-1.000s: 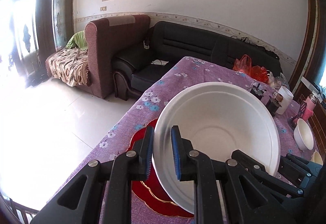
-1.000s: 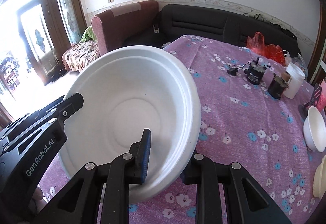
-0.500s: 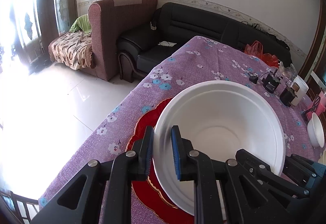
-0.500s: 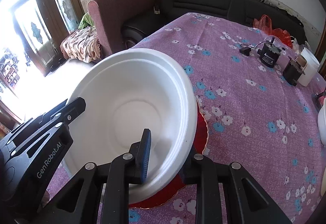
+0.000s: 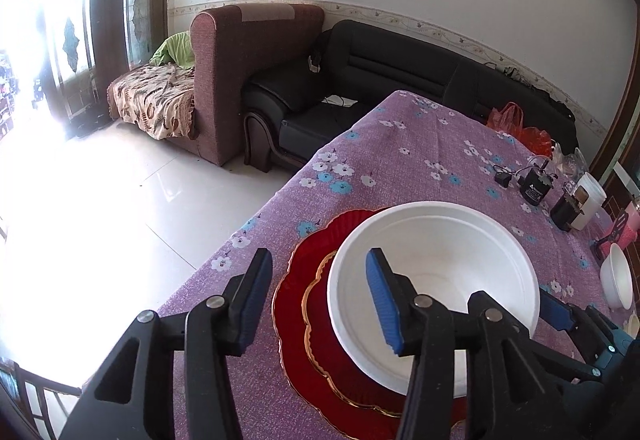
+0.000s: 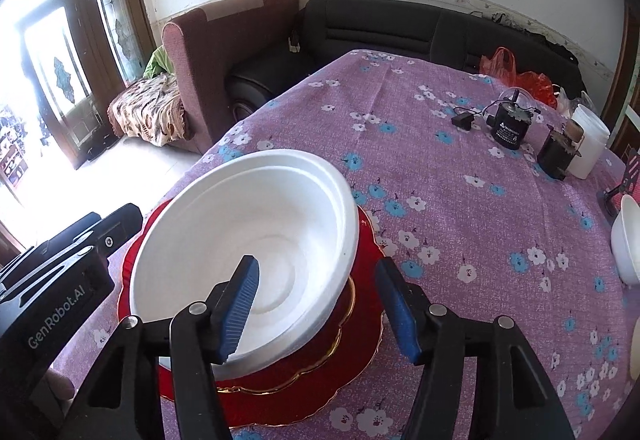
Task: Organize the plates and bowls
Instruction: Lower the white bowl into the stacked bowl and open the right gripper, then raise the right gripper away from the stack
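A large white bowl (image 5: 440,264) (image 6: 256,240) rests on stacked red plates with gold rims (image 5: 304,304) (image 6: 360,324) on the purple flowered tablecloth. My left gripper (image 5: 320,300) is open, its fingers straddling the bowl's left rim without touching it. My right gripper (image 6: 320,304) is open, its fingers straddling the bowl's right rim. A small white bowl (image 5: 618,280) (image 6: 626,240) stands at the right edge.
Black motors (image 6: 510,124) with a cable, a white cup (image 6: 588,144) and a red bag (image 6: 532,80) lie at the table's far right. The table's left edge (image 5: 248,228) drops to a tiled floor. Sofas stand beyond.
Both grippers lowered the white bowl onto the red plates, then opened and let go of its rim.
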Demonstrator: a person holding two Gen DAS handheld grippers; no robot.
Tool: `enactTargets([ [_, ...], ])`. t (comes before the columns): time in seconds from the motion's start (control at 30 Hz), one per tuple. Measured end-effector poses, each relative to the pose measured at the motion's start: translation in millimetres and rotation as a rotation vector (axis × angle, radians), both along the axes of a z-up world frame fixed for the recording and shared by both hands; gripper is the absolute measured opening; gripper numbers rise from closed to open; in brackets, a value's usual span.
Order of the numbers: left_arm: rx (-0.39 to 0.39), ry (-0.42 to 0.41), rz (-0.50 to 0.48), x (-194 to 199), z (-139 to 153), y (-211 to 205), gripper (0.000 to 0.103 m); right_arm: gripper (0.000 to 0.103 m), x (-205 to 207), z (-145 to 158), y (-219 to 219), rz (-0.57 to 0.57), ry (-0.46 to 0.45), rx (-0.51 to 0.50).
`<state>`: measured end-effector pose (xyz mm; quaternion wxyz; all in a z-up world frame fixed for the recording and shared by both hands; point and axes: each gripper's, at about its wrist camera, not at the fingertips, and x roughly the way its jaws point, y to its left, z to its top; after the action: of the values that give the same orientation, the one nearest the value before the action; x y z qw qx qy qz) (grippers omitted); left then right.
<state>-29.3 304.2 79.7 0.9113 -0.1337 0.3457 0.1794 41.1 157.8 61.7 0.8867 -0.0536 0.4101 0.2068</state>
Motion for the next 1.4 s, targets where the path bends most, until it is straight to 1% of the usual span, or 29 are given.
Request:
enactTargets([
  [0.1,0.019,-0.024,0.0,-6.8,8.9,-4.9,0.053,0.068,-5.9,7.2,-6.5,-0.003,-0.017,0.04],
  [0.13,0.026,-0.032,0.0,-9.0,11.5,-6.7,0.056,0.068,-7.9,10.0,-9.0,-0.01,-0.028,0.049],
  [0.23,0.052,-0.055,0.0,-14.7,20.2,-12.9,0.059,0.068,-14.3,18.3,-14.2,-0.037,-0.081,0.045],
  [0.27,0.062,-0.061,-0.001,-16.1,22.3,-15.1,0.059,0.058,-15.5,20.5,-14.9,-0.041,-0.096,0.035],
  [0.3,0.068,-0.066,-0.002,-16.5,24.0,-16.5,0.06,0.037,-15.7,21.8,-16.0,-0.046,-0.102,0.031],
  [0.33,0.072,-0.07,-0.003,-17.2,25.3,-17.9,0.06,0.029,-13.8,21.5,-16.5,-0.049,-0.091,0.028],
  [0.5,0.093,-0.076,-0.007,-19.3,30.8,-23.0,0.06,0.02,-3.1,6.8,-17.2,-0.036,0.004,0.056],
  [0.63,0.103,-0.079,-0.007,-20.8,32.5,-25.6,0.06,0.02,4.1,-5.3,-19.1,-0.029,0.067,0.088],
  [0.7,0.108,-0.08,-0.005,-21.7,33.2,-26.1,0.06,0.02,2.4,-4.6,-21.6,-0.024,0.077,0.113],
  [0.77,0.115,-0.085,0.0,-23.7,34.9,-27.1,0.064,0.021,-2.1,3.8,-26.7,-0.018,0.058,0.154],
  [0.8,0.119,-0.089,0.003,-24.6,35.8,-27.2,0.067,0.021,-4.4,9.4,-28.9,-0.02,0.042,0.166],
  [0.97,0.145,-0.115,0.01,-30.0,43.4,-35.0,0.075,0.021,-20.2,34.6,-39.7,-0.023,-0.024,0.199],
  [1.03,0.161,-0.129,0.012,-32.5,47.4,-40.6,0.082,0.024,-25.9,39.9,-45.0,-0.024,-0.04,0.209],
  [1.1,0.178,-0.15,0.021,-36.7,52.5,-44.8,0.088,0.033,-31.9,42.8,-49.6,-0.028,-0.059,0.208],
  [1.2,0.197,-0.199,0.049,-48.6,63.0,-47.8,0.097,0.042,-40.9,46.0,-55.8,-0.033,-0.097,0.194],
  [1.27,0.196,-0.23,0.057,-57.3,70.5,-48.6,0.099,0.044,-47.9,48.9,-61.2,-0.032,-0.12,0.193],
  [1.33,0.204,-0.248,0.049,-65.2,78.3,-50.4,0.099,0.05,-54.8,52.5,-66.8,-0.034,-0.149,0.203],
  [1.4,0.222,-0.254,0.036,-71.3,84.0,-51.5,0.099,0.061,-60.9,57.4,-72.1,-0.043,-0.179,0.224],
])
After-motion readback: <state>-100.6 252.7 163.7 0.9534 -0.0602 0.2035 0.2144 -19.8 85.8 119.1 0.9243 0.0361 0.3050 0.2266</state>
